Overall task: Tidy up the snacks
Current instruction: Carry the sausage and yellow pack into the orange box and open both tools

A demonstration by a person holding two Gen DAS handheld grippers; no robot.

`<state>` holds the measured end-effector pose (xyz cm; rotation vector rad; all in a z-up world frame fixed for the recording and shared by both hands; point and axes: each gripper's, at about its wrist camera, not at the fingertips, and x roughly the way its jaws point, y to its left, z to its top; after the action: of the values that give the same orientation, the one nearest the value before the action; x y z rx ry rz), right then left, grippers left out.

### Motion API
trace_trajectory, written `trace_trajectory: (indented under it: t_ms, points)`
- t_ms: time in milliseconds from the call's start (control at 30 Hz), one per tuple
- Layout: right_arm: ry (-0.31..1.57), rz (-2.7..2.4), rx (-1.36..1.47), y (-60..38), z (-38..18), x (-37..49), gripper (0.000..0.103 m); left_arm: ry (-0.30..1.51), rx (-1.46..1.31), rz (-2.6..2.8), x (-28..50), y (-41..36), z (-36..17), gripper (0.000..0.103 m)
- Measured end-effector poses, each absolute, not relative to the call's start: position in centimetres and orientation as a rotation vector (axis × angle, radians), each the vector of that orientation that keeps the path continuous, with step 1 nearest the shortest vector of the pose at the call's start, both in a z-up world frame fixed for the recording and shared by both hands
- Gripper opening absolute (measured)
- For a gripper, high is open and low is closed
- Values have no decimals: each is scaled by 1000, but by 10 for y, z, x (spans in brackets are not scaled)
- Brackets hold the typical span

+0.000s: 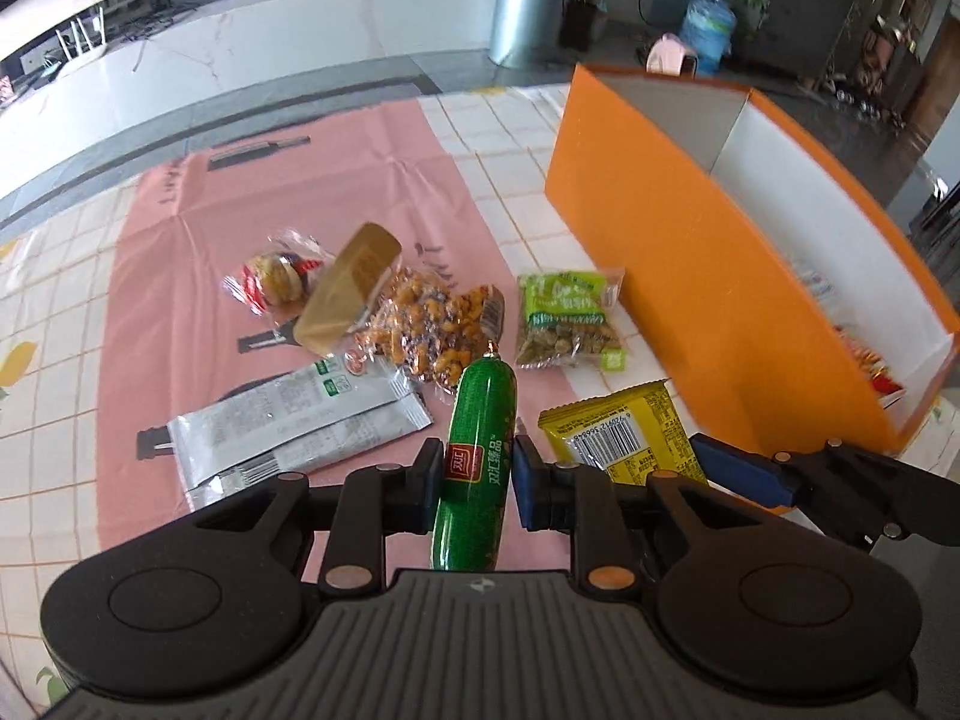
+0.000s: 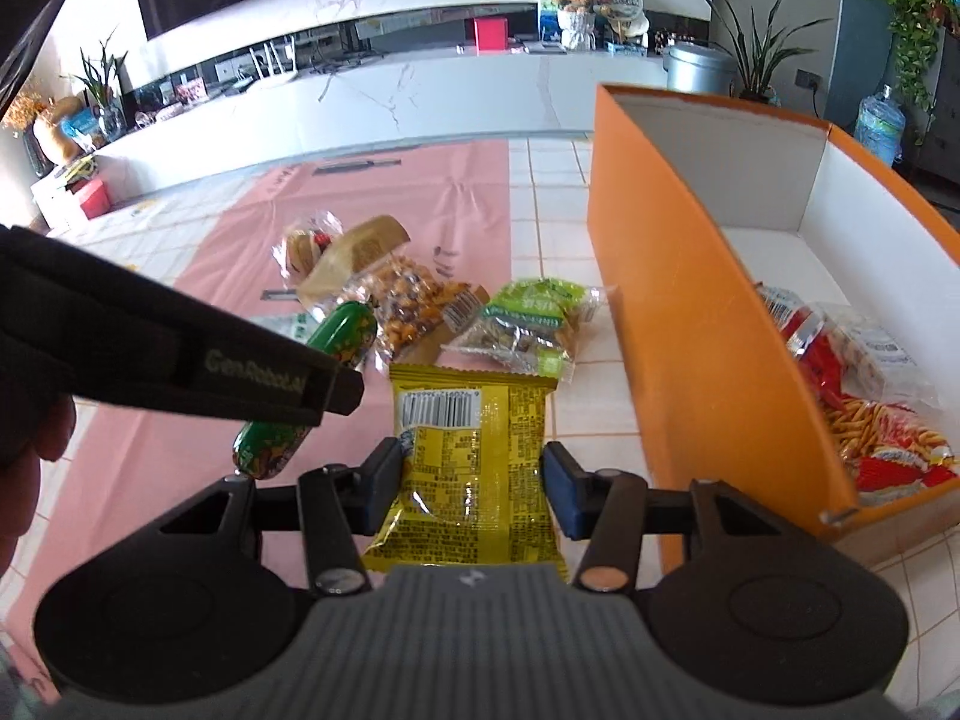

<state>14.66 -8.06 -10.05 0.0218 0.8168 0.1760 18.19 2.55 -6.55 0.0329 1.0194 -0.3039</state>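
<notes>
Left gripper (image 1: 478,476): jaws closed on a green plastic-wrapped sausage stick (image 1: 478,462), gripped at its red label, held above the table.

Right gripper (image 2: 471,486): jaws set either side of a yellow foil snack packet (image 2: 471,456), barcode side up; whether they press it or stand just clear, cannot tell.

Orange cardboard box with white interior (image 2: 690,324): stands toward the table's right edge; holds red-and-clear bags of snack sticks (image 2: 870,420) at its near end.

Pink printed mat (image 1: 252,204): spread on the white grid-pattern tablecloth (image 1: 498,138). On it, a loose cluster:
- clear bag of orange coated nuts (image 1: 426,324);
- tan wrapped bar (image 1: 351,288), leaning on the nut bag;
- clear red-trimmed cake packet (image 1: 273,279);
- two silver sachets (image 1: 288,426), nearest the table's near edge.

Green bag of peas (image 1: 567,321): between the nut bag and the box.
</notes>
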Motion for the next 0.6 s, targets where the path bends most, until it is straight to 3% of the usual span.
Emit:
trace_trajectory:
  t_ms: [233,600]
  points:
    - [692,181,49,-103,-52,116,49,939,-23,-352,161,17,-18,27]
    - [631,129,188,-210,2,105,49,822,87,-509,158,-68,33,27]
